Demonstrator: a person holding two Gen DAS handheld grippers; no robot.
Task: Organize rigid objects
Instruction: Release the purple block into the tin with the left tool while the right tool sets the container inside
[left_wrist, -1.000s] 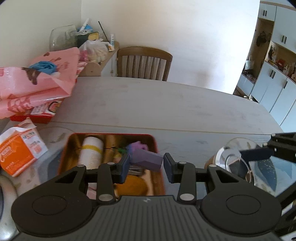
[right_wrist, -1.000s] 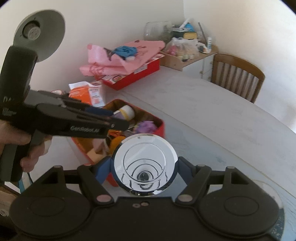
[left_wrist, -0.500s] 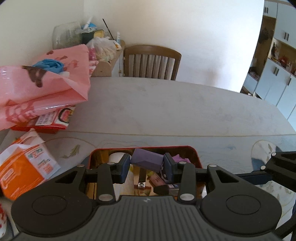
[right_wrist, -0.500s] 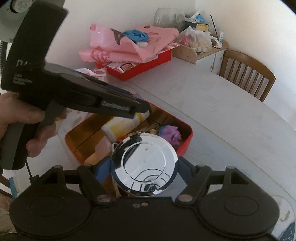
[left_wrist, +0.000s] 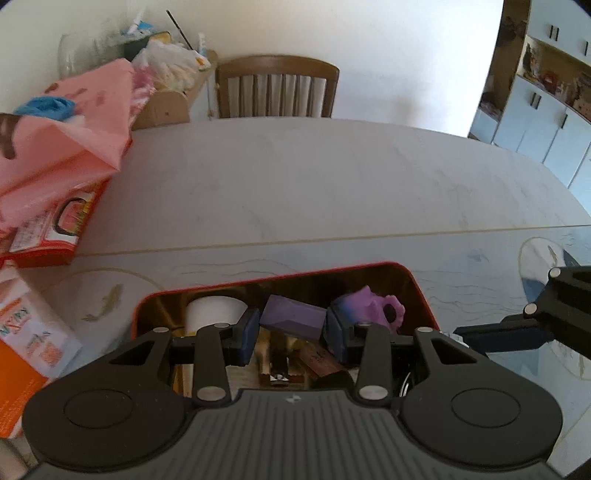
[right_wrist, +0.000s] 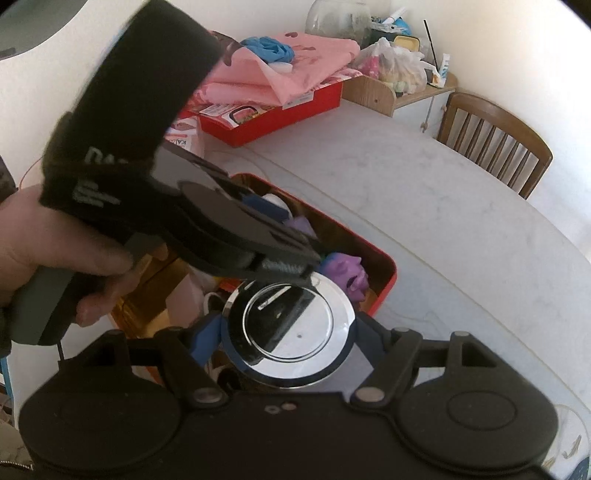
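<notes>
A small purple rectangular block (left_wrist: 292, 318) is clamped between the blue-padded fingers (left_wrist: 248, 334) of the left gripper (left_wrist: 291, 330), closed to the block's width, above the open red metal tin with a gold interior (left_wrist: 419, 291). In the tin, a white cylindrical bottle (left_wrist: 214, 314) lies at 9 o'clock of the block and a lilac flower-shaped toy (left_wrist: 373, 308) at 3 o'clock. A shiny round chrome disc (right_wrist: 290, 332) is gripped by its edges in the right gripper (right_wrist: 288, 341), spread to the disc's width, over the near end of the tin on the pale marble-patterned table (left_wrist: 314, 184).
</notes>
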